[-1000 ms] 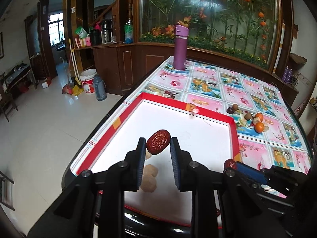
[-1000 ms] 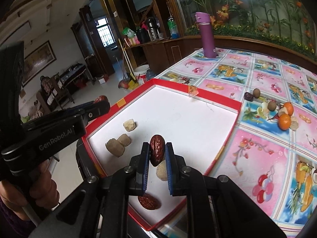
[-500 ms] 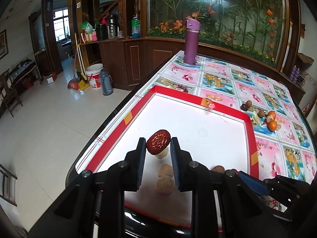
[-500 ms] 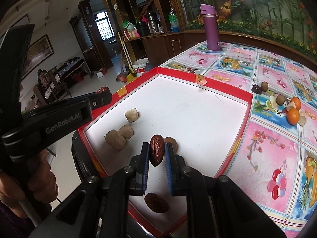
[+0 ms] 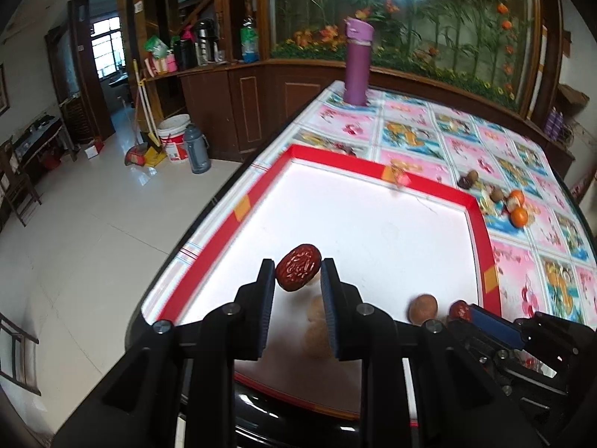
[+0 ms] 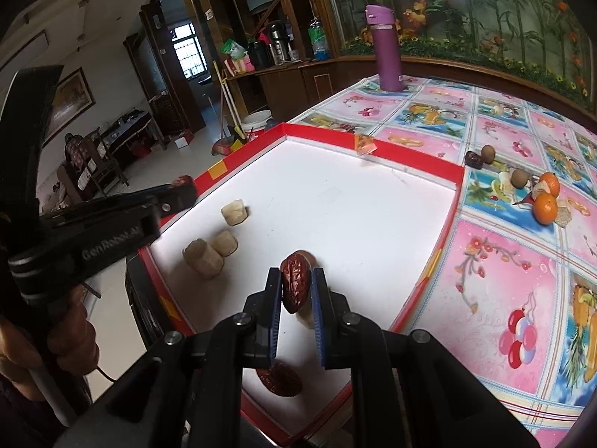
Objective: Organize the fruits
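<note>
Both tongs loaded up right now. Left tongs (image 5: 297,270) clamped on a red date (image 5: 298,267), held flat-side-out above the near left part of the red-rimmed tray (image 5: 373,171). Right tongs (image 6: 295,280) pinching a second date (image 6: 294,282), this one standing on end between the pads, over the near edge of the tray. Inside the tray, on the white floor: three pale chunks (image 6: 218,242) grouped toward the near left edge, two of them touching and the third a bit farther in; a loose date (image 6: 279,377) lying by the near rim; a brownish round thing (image 5: 422,308) close to the right tongs, maybe a nut or longan, mostly hidden in the right view so hard to call. Tray parked on the near left corner of the desk (image 6: 496,268), with its pink fruit-print cloth. Rest of the fruit out on the desk past the tray's right edge: two oranges (image 6: 545,201) touching each other, a few small brown round fruits and a dark date near the tray's far right corner. Purple flask (image 6: 386,52) upright at the far edge of the desk. A hand (image 6: 71,339) wrapped around the left tongs' handle at the left of the right view.
</note>
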Motion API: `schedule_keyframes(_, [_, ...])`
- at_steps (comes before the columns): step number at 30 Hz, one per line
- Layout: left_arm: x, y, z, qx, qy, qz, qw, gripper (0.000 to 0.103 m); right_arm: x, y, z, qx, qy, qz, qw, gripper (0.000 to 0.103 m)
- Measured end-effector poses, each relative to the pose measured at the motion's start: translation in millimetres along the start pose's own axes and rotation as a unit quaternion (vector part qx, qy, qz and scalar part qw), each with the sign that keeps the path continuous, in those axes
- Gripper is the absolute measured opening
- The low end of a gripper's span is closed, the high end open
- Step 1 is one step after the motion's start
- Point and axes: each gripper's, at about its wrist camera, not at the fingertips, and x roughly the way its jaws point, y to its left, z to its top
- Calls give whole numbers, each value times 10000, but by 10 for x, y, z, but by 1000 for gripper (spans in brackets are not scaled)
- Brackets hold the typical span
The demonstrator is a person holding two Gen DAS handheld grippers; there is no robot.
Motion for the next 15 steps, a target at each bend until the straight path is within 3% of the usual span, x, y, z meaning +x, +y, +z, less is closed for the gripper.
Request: schedule_keyframes(15, [83,-237,-124,267,236,2,9994,27,23,-49,-73,50,98,-131,9999,14])
